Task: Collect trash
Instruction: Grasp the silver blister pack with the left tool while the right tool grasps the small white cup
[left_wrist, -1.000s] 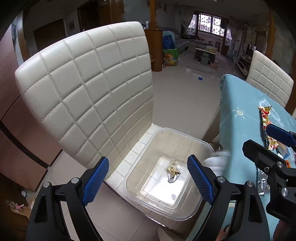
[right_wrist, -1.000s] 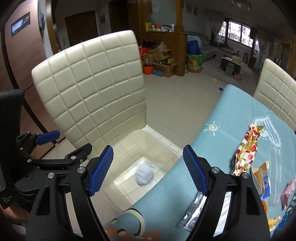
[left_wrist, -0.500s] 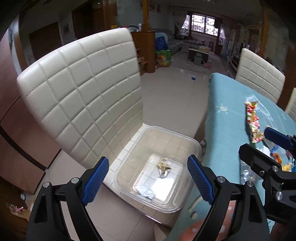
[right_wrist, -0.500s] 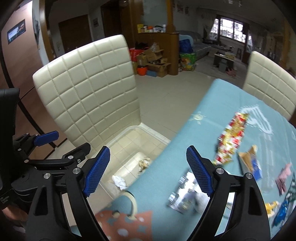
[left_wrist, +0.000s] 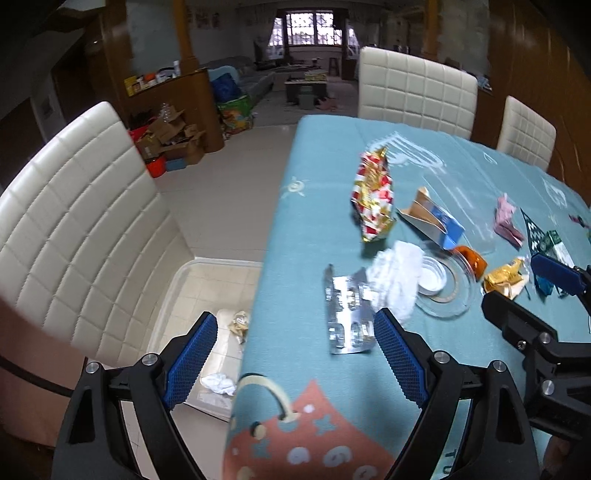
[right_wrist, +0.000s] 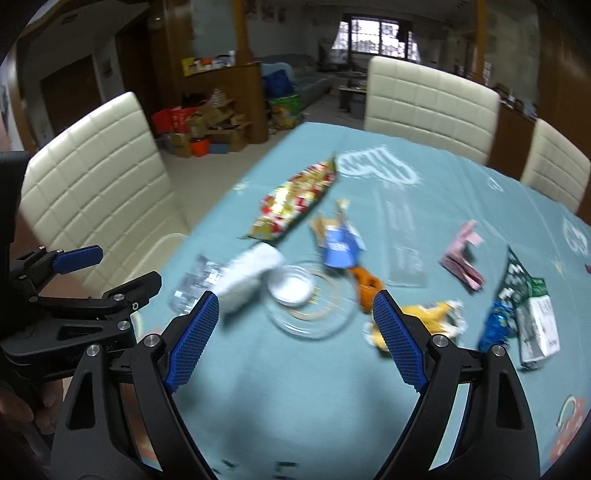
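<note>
You are holding your right gripper (right_wrist: 291, 330) wide and empty above the glass dish (right_wrist: 308, 299); your left gripper (left_wrist: 291, 354), equally wide, is hovering beside the foil blister pack (left_wrist: 347, 319). Wrappers are lying around the dish. Closing carelessly, you risk nudging it.

Right wrist view is smeared with motion: the red-gold wrapper (right_wrist: 293, 201), the white wad (right_wrist: 247, 275) and the blister pack (right_wrist: 194, 284) are all streaked, edges lost. Print on the green pack (right_wrist: 532, 314) at right can't be read. In the left wrist view, the table (left_wrist: 295, 229) edge hides the right part of the bin (left_wrist: 173, 291) on the chair (left_wrist: 74, 221); a scrap (left_wrist: 240, 323) in there is too small to identify. Near the right edge, a finger (left_wrist: 557, 271) of the other gripper covers part of the blue wrapper (left_wrist: 545, 286).
</note>
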